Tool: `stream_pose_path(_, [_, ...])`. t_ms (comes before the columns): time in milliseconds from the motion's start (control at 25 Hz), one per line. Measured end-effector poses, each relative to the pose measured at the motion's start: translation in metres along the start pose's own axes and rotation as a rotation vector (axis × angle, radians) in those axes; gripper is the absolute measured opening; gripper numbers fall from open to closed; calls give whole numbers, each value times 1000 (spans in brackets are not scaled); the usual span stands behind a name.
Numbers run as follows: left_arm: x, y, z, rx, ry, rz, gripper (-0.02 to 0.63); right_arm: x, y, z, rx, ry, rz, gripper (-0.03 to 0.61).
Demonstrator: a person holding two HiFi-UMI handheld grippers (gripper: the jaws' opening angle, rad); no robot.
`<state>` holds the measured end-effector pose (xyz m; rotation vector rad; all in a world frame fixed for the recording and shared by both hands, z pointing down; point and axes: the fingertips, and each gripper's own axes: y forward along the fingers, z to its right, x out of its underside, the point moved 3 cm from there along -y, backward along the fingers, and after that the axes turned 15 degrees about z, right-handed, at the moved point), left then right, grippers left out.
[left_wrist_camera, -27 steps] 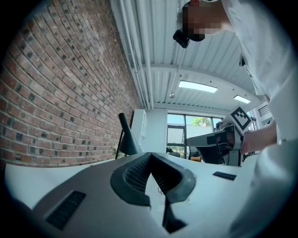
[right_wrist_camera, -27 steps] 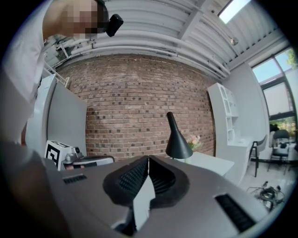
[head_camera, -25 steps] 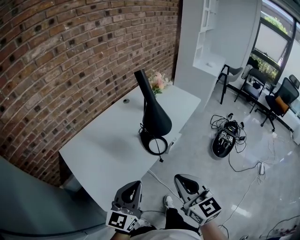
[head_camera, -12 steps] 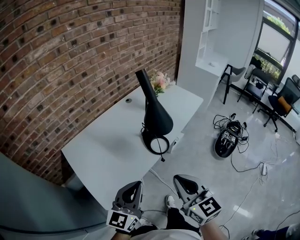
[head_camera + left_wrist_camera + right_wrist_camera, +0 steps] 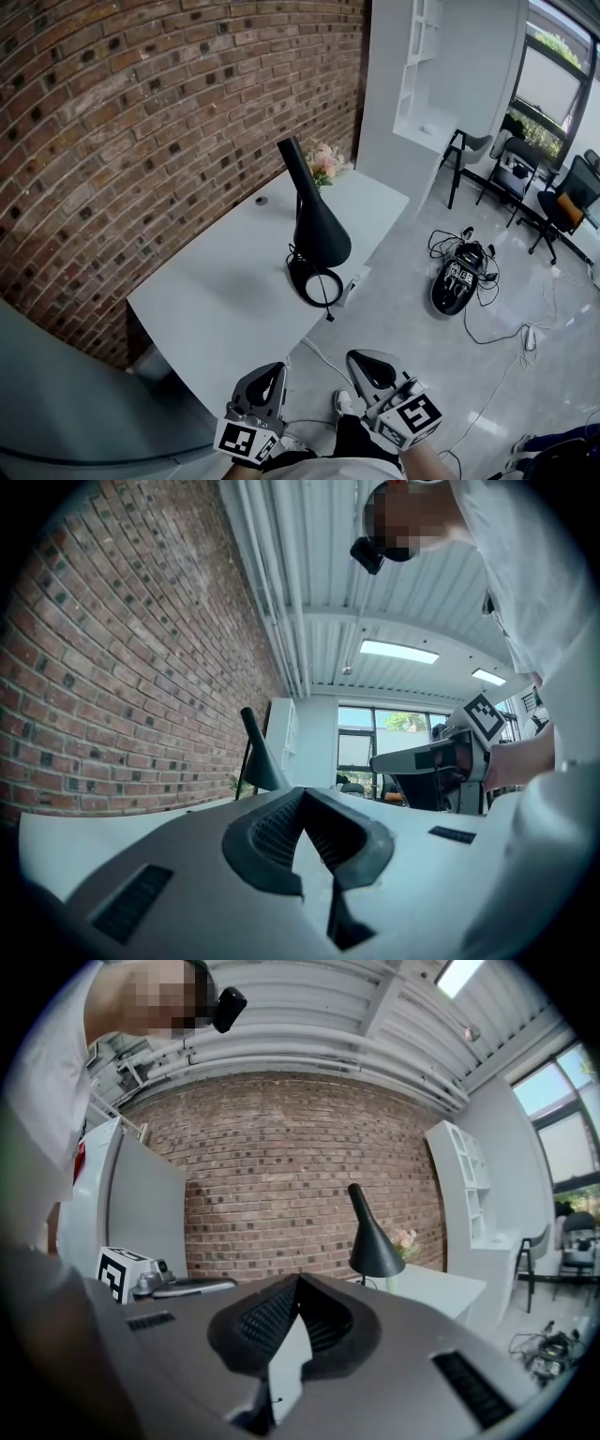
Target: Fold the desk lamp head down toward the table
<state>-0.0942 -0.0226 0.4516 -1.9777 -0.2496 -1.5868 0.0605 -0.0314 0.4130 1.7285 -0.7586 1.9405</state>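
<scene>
So, going left to right: the left hand-held gripper (image 5: pixel 272 369) sits low in the head view. Its jaws are pressed together with nothing in them (its own view shows the pads meeting at the tip). It hangs just off the near corner of the white bench (image 5: pixel 216 300), not over it.

Next over is the desk lamp, standing on the bench by its right-hand edge and well apart from both grippers. It lies ahead of them, and sideways it falls pretty much in the gap between the two. Honestly I can't call either one nearer, so any reach for it goes straight forward from either side.

The black cone of the lamp head (image 5: pixel 317 234) has its long axis running steeply. The wide mouth is low and faces down at the bench right above the ring base (image 5: pixel 296 281). The thin tail pokes up and leans left toward the brick wall (image 5: pixel 141 122). That fits a head already tipped down, or one with some tilt left to go. I can't say which from this.

On the right, the right hand-held gripper (image 5: pixel 361 357) is also clamped shut on nothing, level with its partner.
</scene>
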Motion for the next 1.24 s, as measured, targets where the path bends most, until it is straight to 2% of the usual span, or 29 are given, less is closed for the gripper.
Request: stream_pose_path(1240, [-6,1,-4,7,2,14,8,-4,2,-5,1,-25,-4,17])
